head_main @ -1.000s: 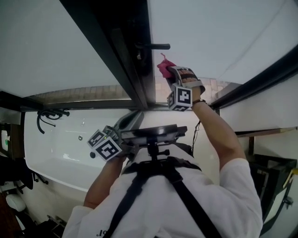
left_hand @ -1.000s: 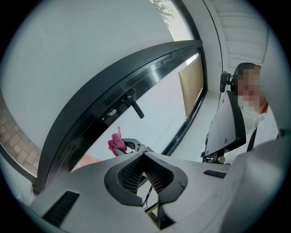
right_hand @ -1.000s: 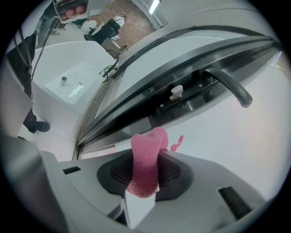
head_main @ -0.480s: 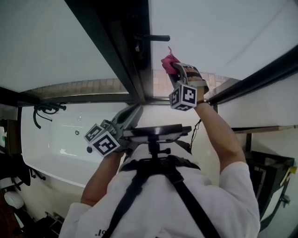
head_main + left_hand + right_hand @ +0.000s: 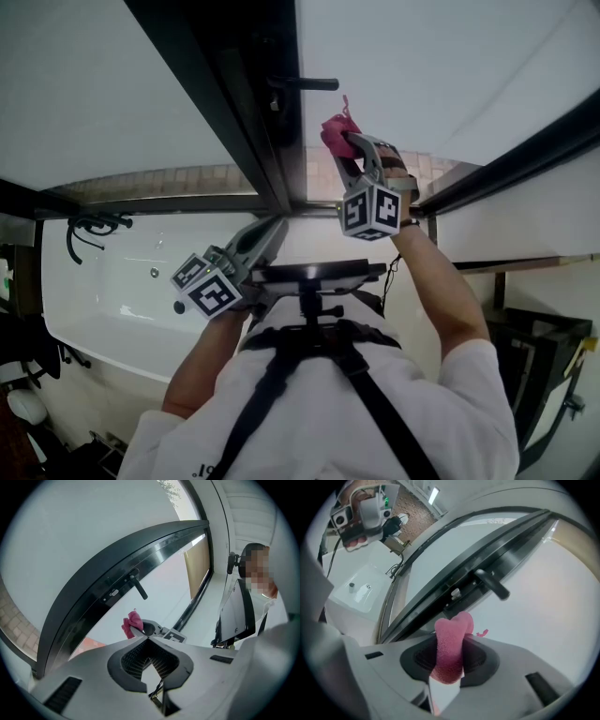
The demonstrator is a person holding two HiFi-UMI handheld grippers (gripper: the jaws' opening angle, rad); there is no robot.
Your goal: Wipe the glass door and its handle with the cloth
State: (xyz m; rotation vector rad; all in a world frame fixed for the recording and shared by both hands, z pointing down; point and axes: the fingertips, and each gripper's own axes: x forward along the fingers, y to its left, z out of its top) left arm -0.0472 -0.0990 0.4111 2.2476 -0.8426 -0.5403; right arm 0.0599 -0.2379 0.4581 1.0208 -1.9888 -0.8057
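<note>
The glass door (image 5: 422, 66) has a dark frame (image 5: 253, 103) and a black lever handle (image 5: 314, 83). My right gripper (image 5: 345, 148) is shut on a pink cloth (image 5: 335, 133), held against the glass just below the handle. In the right gripper view the cloth (image 5: 451, 651) bulges out between the jaws of the right gripper (image 5: 450, 645), with the handle (image 5: 492, 584) just beyond. My left gripper (image 5: 270, 232) hangs lower beside the frame, shut and holding nothing. The left gripper view shows its jaws (image 5: 147, 639) closed, and the cloth (image 5: 132, 623) and handle (image 5: 138, 587) lie ahead of them.
A white bathtub (image 5: 122, 291) with dark tap fittings (image 5: 94, 228) lies to the left behind the glass. A second dark frame bar (image 5: 525, 155) runs diagonally at the right. A camera mount (image 5: 314, 272) sits on the person's chest.
The right gripper with the cloth has shifted slightly along the glass below the handle. The left gripper has barely moved.
</note>
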